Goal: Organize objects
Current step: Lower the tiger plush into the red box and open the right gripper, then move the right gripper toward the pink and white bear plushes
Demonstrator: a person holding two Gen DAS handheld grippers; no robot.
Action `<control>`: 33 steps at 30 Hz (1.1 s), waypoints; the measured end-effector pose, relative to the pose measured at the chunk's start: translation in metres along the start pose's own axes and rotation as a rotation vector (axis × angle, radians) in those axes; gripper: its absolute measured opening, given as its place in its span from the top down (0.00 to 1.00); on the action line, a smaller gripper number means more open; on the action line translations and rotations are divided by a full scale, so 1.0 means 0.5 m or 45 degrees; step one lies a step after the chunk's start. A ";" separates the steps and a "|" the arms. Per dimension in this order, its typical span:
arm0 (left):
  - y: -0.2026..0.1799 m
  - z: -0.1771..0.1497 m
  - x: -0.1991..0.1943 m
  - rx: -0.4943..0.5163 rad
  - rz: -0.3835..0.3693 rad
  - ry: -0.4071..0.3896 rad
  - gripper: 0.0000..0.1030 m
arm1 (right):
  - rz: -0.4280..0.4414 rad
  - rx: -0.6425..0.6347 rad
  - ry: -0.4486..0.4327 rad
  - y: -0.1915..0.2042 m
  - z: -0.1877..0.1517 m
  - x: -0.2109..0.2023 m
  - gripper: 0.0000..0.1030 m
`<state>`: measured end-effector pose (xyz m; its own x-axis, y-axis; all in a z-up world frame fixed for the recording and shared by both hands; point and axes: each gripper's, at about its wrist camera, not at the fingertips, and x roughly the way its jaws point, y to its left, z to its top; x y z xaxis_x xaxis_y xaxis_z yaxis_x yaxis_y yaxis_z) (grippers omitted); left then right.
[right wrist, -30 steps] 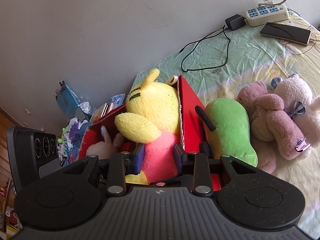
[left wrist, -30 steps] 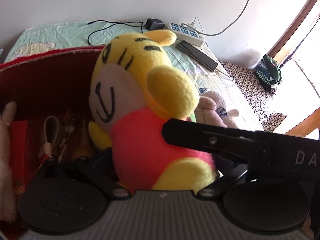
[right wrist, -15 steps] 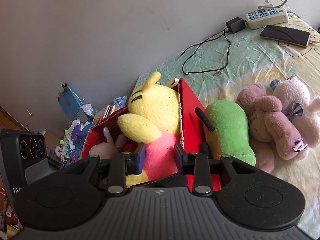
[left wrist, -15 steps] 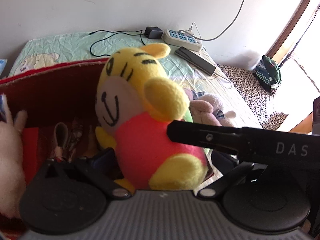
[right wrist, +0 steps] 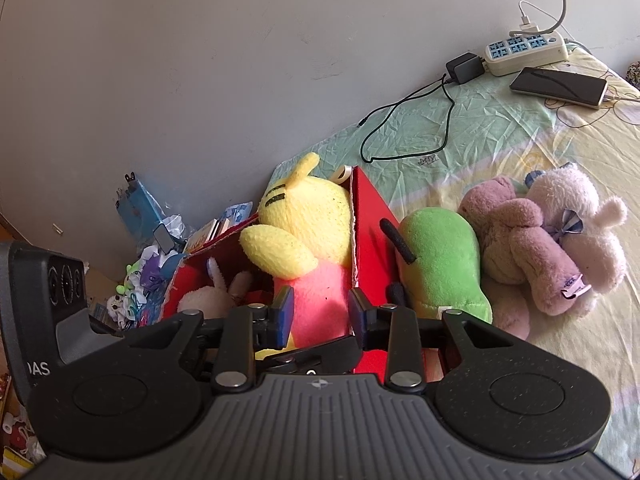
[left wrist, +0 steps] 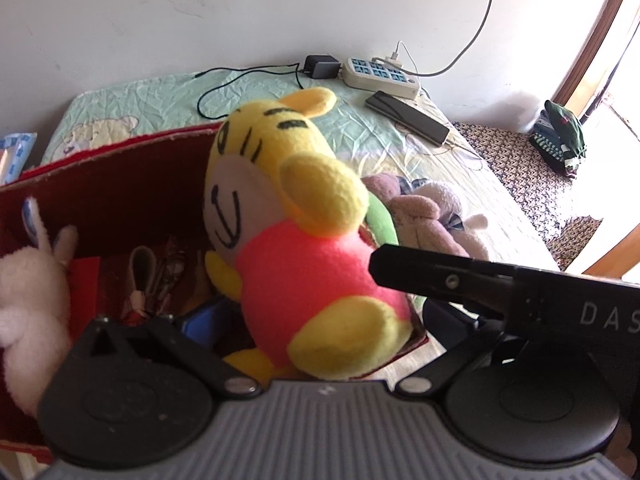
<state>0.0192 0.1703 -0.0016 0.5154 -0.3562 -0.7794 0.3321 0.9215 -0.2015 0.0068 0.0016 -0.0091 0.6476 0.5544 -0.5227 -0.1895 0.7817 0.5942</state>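
Left wrist view: left gripper (left wrist: 320,316) is sitting w/ tongs wide apart, empty, while the yellow-and-pink plush tiger toy (left wrist: 296,240) is hanging over the red cardboard box (left wrist: 120,176); "DAS" is showing on the black tool at right. Right wrist view: right gripper (right wrist: 320,314) is clamping the toy's pink belly. It's prob. light, soft & squashy, so mid-body is looking like the best hold.

Yellow-pink tiger plush (left wrist: 296,240) upright in red box (right wrist: 372,216).
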 end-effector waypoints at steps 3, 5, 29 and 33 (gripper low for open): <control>-0.007 -0.004 -0.009 0.016 0.035 -0.009 0.01 | -0.005 -0.007 -0.017 0.002 -0.007 -0.012 0.67; -0.010 -0.007 -0.015 0.019 0.053 -0.009 0.01 | -0.014 -0.005 -0.028 0.002 -0.011 -0.019 0.67; -0.061 -0.046 -0.072 0.021 0.163 -0.038 0.01 | 0.060 0.082 -0.034 -0.025 -0.040 -0.071 0.66; -0.072 -0.059 -0.079 0.019 0.173 -0.043 0.01 | 0.068 0.089 0.002 -0.039 -0.042 -0.071 0.66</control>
<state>-0.0364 0.1558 0.0192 0.5828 -0.2334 -0.7784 0.2688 0.9593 -0.0864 -0.0278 -0.0272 -0.0149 0.6368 0.5951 -0.4902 -0.1717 0.7293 0.6623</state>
